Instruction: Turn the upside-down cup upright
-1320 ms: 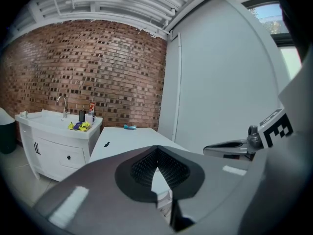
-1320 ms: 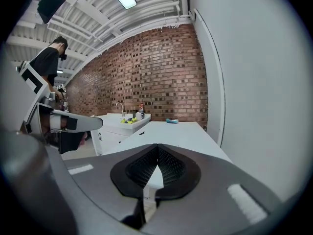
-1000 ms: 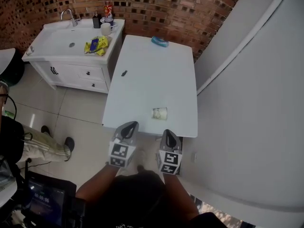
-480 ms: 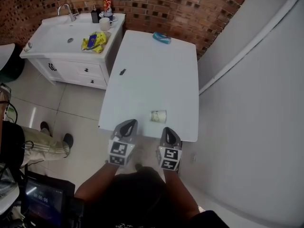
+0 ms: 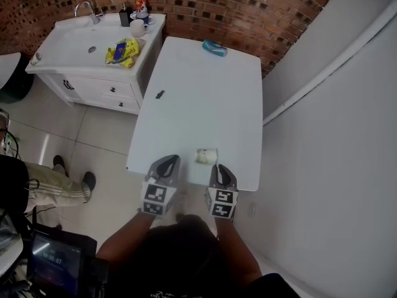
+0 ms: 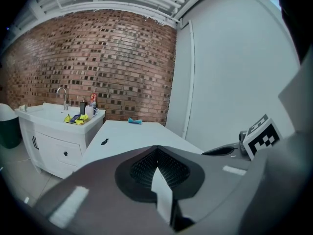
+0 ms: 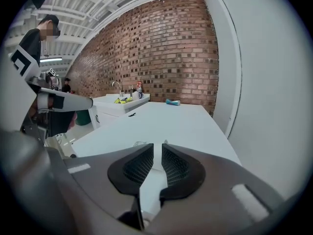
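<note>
Only the head view shows the cup [image 5: 207, 156] plainly: it lies on the table [image 5: 198, 92] near the front edge, just ahead of my left gripper [image 5: 167, 161] and right gripper [image 5: 219, 169], touching neither. My own views show the left jaws together and the right jaws a thin slit apart, holding nothing. Compared with one second ago, the cup is slightly nearer to me

The left gripper [image 5: 166, 164] and the right gripper [image 5: 221, 174] are held side by side, close together, both pointing forward. The left one's jaws are pressed together with nothing between them. The right one's jaws have a thin gap and hold nothing. Both arms [image 5: 127, 244] reach forward behind the grippers.
</note>
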`<state>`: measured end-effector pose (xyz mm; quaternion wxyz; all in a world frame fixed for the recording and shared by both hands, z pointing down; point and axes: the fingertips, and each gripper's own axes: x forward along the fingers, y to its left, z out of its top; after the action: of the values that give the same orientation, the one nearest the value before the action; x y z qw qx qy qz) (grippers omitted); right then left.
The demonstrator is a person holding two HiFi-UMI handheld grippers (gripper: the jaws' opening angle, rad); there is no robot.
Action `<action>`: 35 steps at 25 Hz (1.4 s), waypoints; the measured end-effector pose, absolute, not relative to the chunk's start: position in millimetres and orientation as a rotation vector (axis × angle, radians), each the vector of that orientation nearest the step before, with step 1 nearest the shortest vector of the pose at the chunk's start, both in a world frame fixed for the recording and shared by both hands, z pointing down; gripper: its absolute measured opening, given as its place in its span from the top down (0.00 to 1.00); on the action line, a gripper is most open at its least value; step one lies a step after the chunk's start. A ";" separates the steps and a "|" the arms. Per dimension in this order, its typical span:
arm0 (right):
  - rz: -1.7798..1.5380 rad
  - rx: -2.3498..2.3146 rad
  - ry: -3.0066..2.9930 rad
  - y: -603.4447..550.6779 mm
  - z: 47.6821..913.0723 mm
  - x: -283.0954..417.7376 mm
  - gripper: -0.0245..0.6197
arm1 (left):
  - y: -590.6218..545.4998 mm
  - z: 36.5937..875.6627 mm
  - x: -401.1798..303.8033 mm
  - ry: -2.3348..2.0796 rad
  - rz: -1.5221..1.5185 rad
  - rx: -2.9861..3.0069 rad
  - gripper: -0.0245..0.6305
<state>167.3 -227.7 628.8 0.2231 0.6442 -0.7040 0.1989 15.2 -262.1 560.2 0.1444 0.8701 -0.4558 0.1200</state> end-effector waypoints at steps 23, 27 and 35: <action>0.676 1.635 -1.983 -246.4 661.6 173.0 0.92 | -266.3 571.3 32.6 -1.292 0.386 2.480 0.96; 0.667 1.630 -1.994 -245.0 660.8 165.8 0.92 | -266.0 570.2 28.4 -1.293 0.394 2.488 0.96; 0.624 1.636 -1.999 -246.8 650.6 160.6 0.93 | -266.0 566.5 20.4 -1.309 0.393 2.490 0.96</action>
<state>160.6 -246.8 650.6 0.2398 0.5978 -0.7301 0.2281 20.4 -266.0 566.5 0.1499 0.8668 -0.4555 0.1369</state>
